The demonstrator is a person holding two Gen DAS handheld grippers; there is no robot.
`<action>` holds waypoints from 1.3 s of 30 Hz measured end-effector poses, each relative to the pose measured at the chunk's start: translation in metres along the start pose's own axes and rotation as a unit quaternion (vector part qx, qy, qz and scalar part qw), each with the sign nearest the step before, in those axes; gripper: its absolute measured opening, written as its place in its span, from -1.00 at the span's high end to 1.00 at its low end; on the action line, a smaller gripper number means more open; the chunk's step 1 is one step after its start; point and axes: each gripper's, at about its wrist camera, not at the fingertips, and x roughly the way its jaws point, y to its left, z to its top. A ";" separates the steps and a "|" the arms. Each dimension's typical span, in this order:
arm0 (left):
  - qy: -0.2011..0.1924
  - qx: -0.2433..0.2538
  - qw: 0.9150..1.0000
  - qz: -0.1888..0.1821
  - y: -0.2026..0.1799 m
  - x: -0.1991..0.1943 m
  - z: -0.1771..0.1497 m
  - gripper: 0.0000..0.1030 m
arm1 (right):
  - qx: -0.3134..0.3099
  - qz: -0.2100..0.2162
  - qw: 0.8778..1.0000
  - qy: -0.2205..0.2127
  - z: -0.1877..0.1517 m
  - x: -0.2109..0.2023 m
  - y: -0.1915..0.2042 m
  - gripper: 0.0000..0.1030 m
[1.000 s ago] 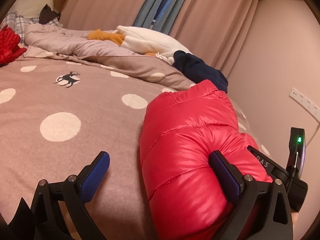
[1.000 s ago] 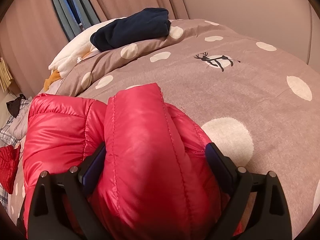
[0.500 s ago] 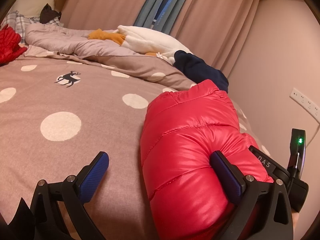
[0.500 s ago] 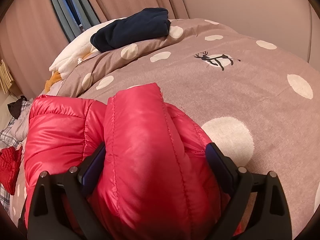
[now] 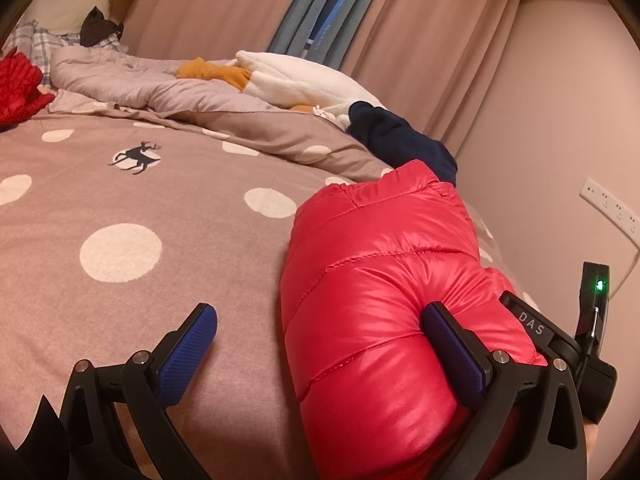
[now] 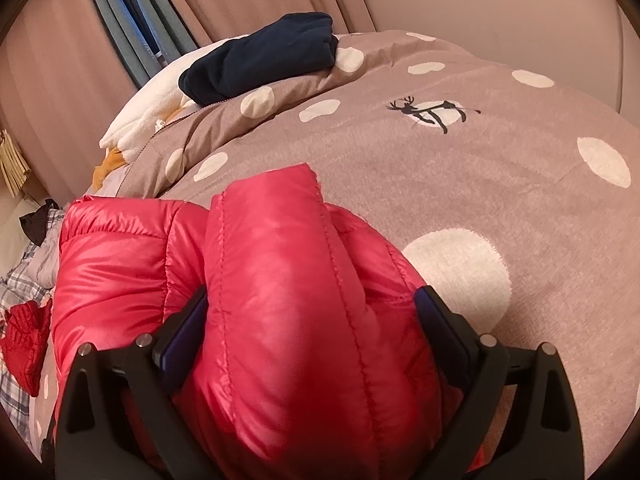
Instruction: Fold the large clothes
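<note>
Red puffer jacket (image 5: 384, 280) bundled up on the bed (image 5: 160, 208), near the bed's edge beside the wall (image 5: 552, 120) (glossy quilted fabric, folded over itself).

Right tongs (image 6: 310, 332) spread wide with the jacket's bulge filling the gap, both pads pressed into the fabric, so they are grasping the jacket. One pad (image 6: 188, 332) is half buried in the puff.

Left tongs (image 5: 320, 344) are released, spread wide: 1 pad (image 5: 452, 352) touches the jacket's side, the other pad (image 5: 188, 352) is over bare duvet, apart from the jacket.

Duvet is brown-mauve with white dots and a deer print (image 5: 136, 156). A folded-back part of the duvet lies behind the jacket. Navy garment (image 6: 260, 56) sits on that fold, just beyond the jacket. White plush (image 5: 296, 80) with orange bits next to the navy garment. Red knit item (image 5: 18, 88) at the far side of the bed, well apart from the jacket. Curtains (image 5: 248, 8) behind the bed. Wall socket (image 5: 608, 204) on the wall near the left tongs.
</note>
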 end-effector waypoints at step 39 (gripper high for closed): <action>0.100 -0.162 0.974 -0.119 0.073 -0.057 0.042 -0.99 | 0.073 0.197 0.977 -0.022 0.003 -0.135 -0.049 -1.00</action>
